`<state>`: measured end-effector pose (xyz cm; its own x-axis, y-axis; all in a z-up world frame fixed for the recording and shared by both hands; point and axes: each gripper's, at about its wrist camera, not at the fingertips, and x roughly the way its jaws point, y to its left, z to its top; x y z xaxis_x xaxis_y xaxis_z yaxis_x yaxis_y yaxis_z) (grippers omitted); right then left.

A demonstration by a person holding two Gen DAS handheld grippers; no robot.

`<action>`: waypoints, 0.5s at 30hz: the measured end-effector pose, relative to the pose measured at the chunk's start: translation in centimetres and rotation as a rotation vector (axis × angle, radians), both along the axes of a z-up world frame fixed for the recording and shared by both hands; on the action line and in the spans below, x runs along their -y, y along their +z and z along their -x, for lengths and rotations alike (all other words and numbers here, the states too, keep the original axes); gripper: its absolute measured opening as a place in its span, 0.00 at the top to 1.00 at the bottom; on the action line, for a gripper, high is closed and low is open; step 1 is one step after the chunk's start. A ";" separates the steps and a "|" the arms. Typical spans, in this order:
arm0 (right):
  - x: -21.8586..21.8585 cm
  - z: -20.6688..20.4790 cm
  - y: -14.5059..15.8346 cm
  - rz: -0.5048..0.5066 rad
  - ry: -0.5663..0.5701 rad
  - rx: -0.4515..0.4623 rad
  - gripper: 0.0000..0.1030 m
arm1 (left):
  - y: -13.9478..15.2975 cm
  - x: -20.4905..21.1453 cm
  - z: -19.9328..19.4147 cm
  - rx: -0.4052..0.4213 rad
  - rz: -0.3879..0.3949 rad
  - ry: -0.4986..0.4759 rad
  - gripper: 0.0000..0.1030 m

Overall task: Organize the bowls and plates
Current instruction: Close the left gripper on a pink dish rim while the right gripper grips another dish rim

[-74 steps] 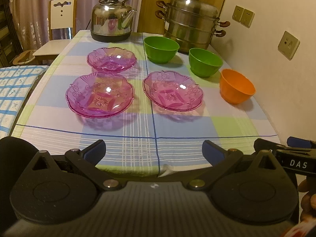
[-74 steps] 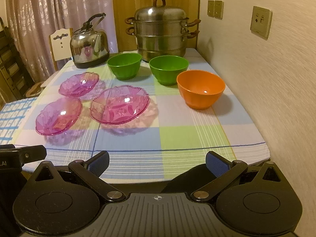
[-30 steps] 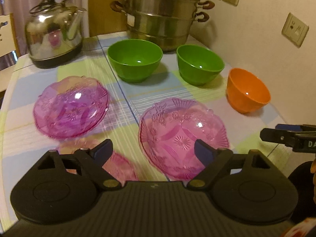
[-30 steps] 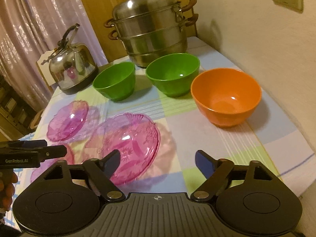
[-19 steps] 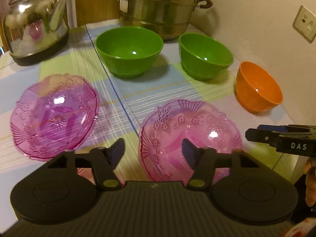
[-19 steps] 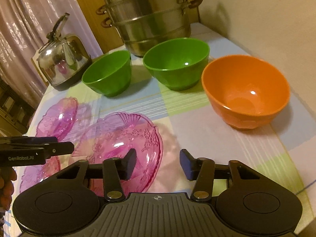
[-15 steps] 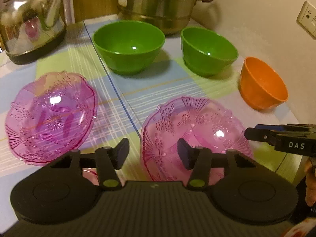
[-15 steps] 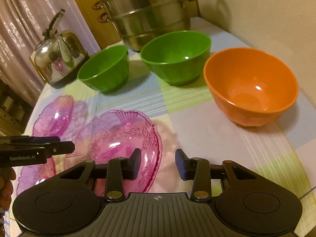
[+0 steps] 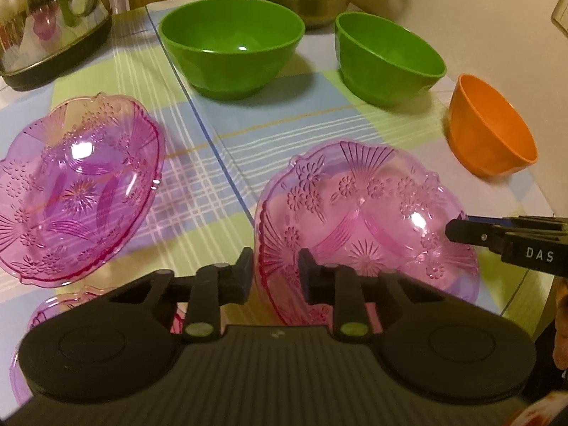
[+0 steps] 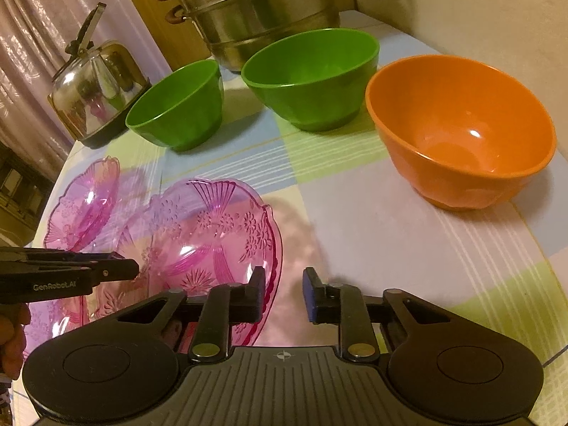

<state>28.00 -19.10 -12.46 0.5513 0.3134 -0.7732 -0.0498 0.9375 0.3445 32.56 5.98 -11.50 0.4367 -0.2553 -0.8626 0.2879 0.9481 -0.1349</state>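
Note:
Three pink glass plates, two green bowls and an orange bowl sit on the checked tablecloth. My left gripper (image 9: 275,271) straddles the left rim of the near right pink plate (image 9: 369,220), jaws narrowed with a gap left. My right gripper (image 10: 284,293) straddles the same plate's right rim (image 10: 213,234), jaws also narrowed but apart. A second pink plate (image 9: 71,191) lies to the left, a third (image 9: 53,312) is mostly hidden under my left gripper. The green bowls (image 9: 230,46) (image 9: 387,60) stand behind, the orange bowl (image 10: 461,142) to the right.
A steel kettle (image 10: 96,88) stands at the back left and a stacked steel steamer pot (image 10: 262,14) at the back centre. A wall (image 10: 479,7) runs along the table's right edge (image 10: 539,248).
Both grippers have moved forward and down from the table's front edge to the near right pink plate. Their jaws have narrowed from wide open to a small gap around its rim.

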 end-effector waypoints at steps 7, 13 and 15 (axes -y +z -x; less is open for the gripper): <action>-0.4 0.0 0.2 -0.006 0.003 -0.001 0.92 | 0.2 -0.2 -0.1 -0.001 -0.003 0.025 0.87; -0.4 0.1 0.7 -0.007 -0.018 -0.005 0.93 | 0.2 0.0 -0.3 -0.010 0.002 0.024 0.87; -0.4 0.1 1.0 -0.008 -0.020 -0.004 0.93 | 0.5 0.1 -0.2 -0.007 0.000 0.024 0.87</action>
